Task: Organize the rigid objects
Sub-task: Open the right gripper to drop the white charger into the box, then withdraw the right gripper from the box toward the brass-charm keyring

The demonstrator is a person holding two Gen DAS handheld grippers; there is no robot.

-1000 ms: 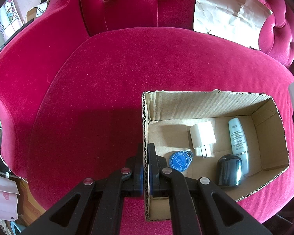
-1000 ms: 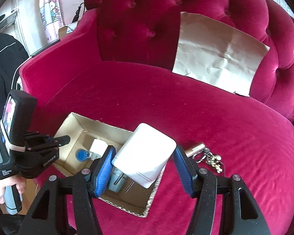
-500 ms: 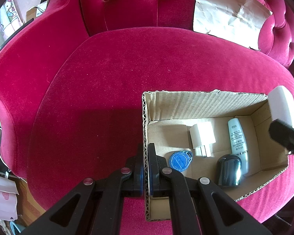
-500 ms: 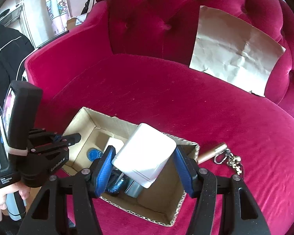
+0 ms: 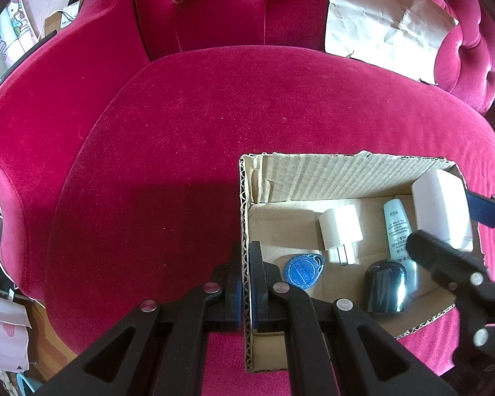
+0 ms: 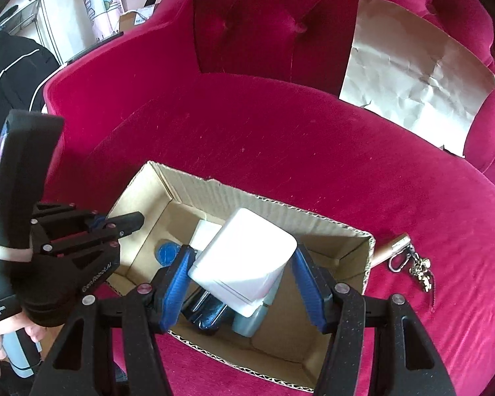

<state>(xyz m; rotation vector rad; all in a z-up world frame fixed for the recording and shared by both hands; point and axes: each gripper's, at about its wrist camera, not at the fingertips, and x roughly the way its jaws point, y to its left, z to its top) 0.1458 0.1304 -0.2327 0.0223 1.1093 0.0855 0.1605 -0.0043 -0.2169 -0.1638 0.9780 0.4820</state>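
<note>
Right wrist: tongs (image 6: 242, 282) hold white charger (image 6: 244, 262), prongs down toward box (image 6: 326, 227).

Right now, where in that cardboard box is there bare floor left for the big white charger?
Bare floor shows in the open cardboard box at the corner behind the blue oval key fob and left of the small white plug adapter. The right end is crowded: white tube, glossy black cap.
</note>
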